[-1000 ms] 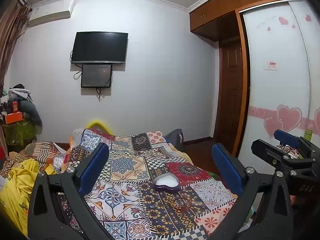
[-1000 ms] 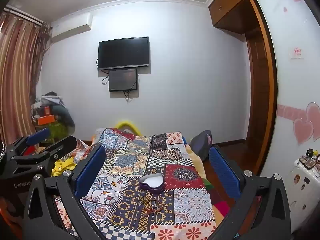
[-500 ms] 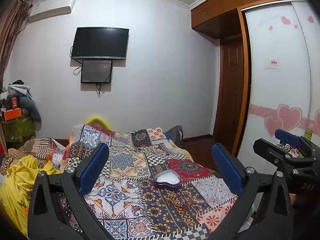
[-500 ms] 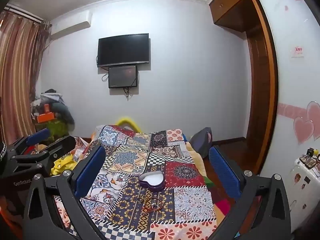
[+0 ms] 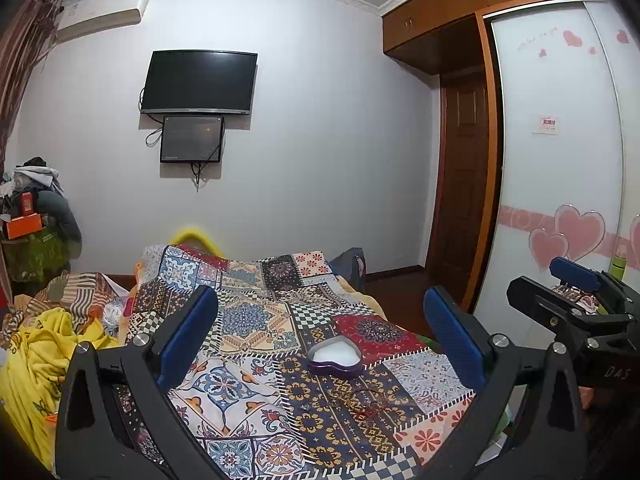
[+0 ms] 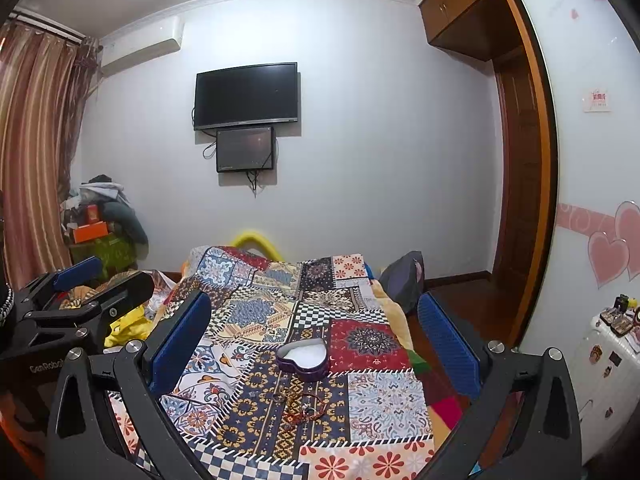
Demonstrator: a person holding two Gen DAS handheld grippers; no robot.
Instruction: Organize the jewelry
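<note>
The right gripper point(image 6: 314, 330) holds its blue-padded jaws wide apart above a colourful patchwork quilt point(image 6: 376, 396). Between the fingers, ahead, sits an open purple heart-shaped tin with a white lining point(image 6: 304, 359). Nearer the tool, a small tangle of thin bracelets and rings point(image 6: 301, 404) lies on the quilt. The left gripper point(image 6: 86, 280) hovers off to the left, jaws parted.

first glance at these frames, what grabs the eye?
The busy patchwork quilt fills the foreground, with a purple heart-shaped box open at its middle and loose jewelry just in front. Both grippers, left and right, frame it with jaws wide.
</note>
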